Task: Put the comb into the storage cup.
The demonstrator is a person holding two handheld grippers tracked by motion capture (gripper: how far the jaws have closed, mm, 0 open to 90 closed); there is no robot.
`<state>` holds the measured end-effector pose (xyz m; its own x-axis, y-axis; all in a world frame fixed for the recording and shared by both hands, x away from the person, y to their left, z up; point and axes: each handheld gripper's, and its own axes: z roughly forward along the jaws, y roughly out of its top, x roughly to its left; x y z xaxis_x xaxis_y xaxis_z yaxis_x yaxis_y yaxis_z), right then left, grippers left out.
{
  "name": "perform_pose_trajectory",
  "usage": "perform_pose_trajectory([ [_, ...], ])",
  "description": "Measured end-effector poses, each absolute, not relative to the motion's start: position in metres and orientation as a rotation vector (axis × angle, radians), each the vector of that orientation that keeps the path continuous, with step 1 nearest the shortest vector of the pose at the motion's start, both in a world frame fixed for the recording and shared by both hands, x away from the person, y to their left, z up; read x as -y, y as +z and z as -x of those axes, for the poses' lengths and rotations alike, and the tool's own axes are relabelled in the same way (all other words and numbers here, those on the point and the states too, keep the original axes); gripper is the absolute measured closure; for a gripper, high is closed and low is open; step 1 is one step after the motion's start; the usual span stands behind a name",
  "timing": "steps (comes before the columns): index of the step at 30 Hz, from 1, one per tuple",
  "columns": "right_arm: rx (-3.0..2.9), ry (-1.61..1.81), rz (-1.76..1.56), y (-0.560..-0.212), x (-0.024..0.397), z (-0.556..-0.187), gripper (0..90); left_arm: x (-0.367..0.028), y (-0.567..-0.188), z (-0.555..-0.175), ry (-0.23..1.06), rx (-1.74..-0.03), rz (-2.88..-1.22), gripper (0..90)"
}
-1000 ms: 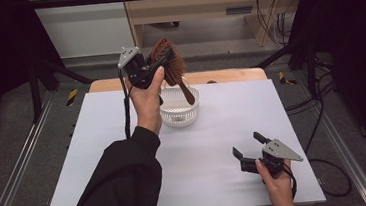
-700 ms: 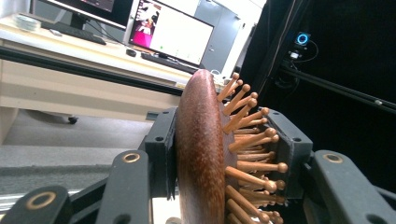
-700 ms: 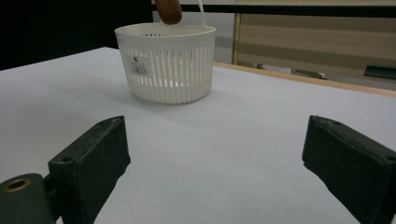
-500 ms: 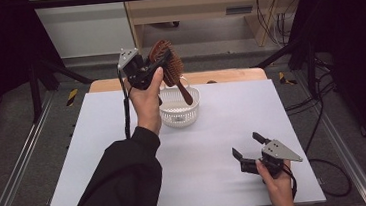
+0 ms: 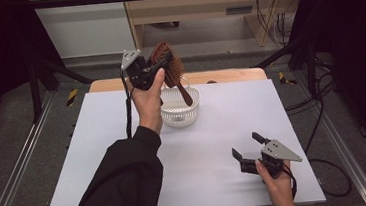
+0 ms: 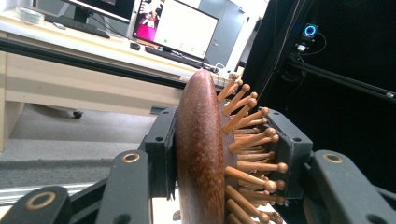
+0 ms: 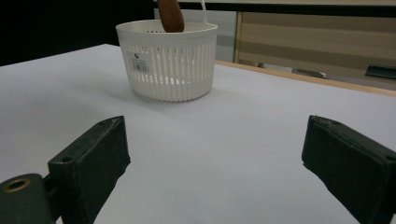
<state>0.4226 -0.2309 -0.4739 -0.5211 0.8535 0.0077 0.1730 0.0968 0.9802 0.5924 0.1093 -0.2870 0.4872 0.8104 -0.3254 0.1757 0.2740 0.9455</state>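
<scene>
My left gripper (image 5: 160,67) grips the hairbrush (image 5: 170,69), handle dipping into the basket (image 5: 180,108) below it. Release is what's left, I reckon; my right gripper (image 5: 248,152) sits spread wide and empty.

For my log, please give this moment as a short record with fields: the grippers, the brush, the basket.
left gripper: shut on brush head, raised above basket
brush: wooden, pins facing one jaw, handle slanting down toward basket
basket: white, slotted, upright on table
right gripper: open, low over table, holding nothing
</scene>
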Motion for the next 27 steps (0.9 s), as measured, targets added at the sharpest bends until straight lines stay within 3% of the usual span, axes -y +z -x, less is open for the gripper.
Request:
perform_pose_trajectory([
  [14, -1.785, 1.466, -0.997, -0.474, 0.230, -0.423, 7.7, -0.109, -0.312, -0.609, 0.500, -1.059, -1.262, 50.9],
  [27, -1.773, 1.476, -0.993, -0.474, 0.231, -0.422, 7.7, -0.103, -0.326, -0.613, 0.537, -1.060, -1.293, 50.9],
])
